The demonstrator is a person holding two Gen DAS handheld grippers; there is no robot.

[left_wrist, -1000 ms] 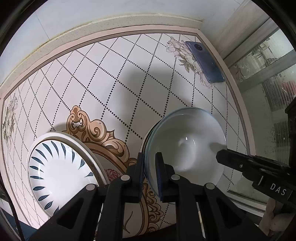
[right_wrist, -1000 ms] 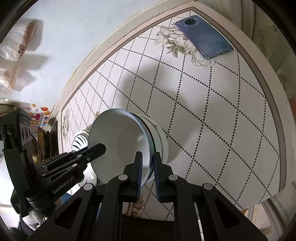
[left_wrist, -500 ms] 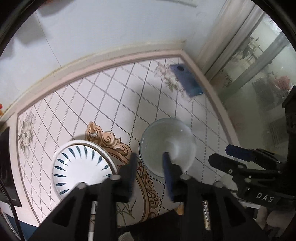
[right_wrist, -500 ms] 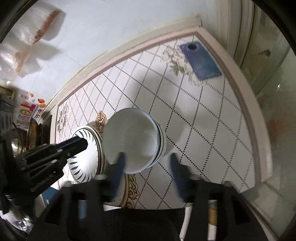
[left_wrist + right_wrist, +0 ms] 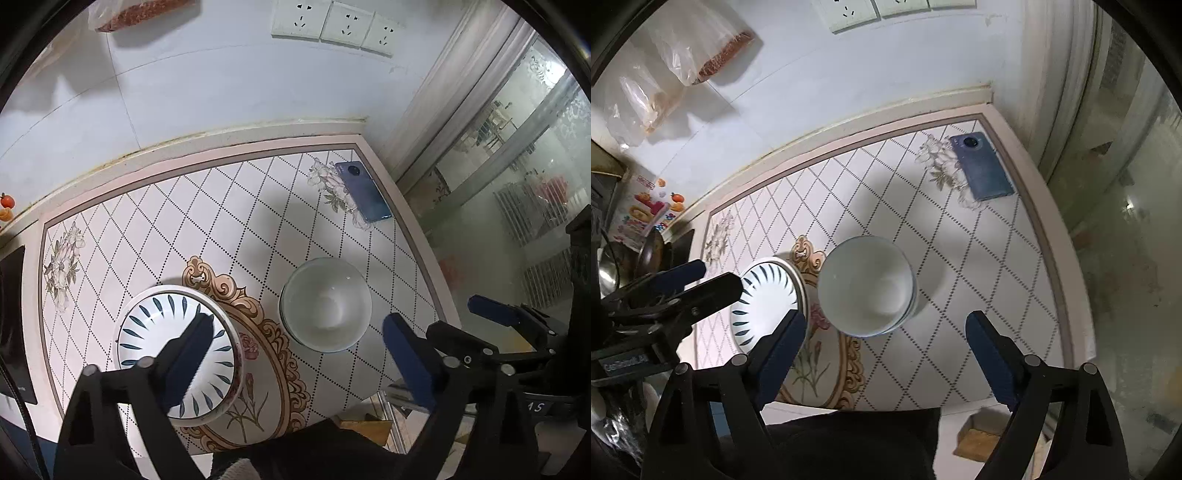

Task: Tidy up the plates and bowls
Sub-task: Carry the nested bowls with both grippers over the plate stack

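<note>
A stack of nested white bowls stands on the patterned table, right of a white plate with blue leaf marks. My left gripper hangs well above both; its jaws are opening wide and hold nothing. Over the bowls' near side, my right gripper is also opening, with nothing between its blue pads. In the right wrist view the left gripper shows at the left, over the plate's edge. No gripper touches a dish.
A dark blue phone lies at the table's far right corner. The wall behind carries sockets and hanging plastic bags. A glass door stands to the right, past the table's edge.
Both grippers were shut on the top bowl's rim. They have let go, spread wide and risen away, so the dishes look smaller. The bowl rests in the stack.
</note>
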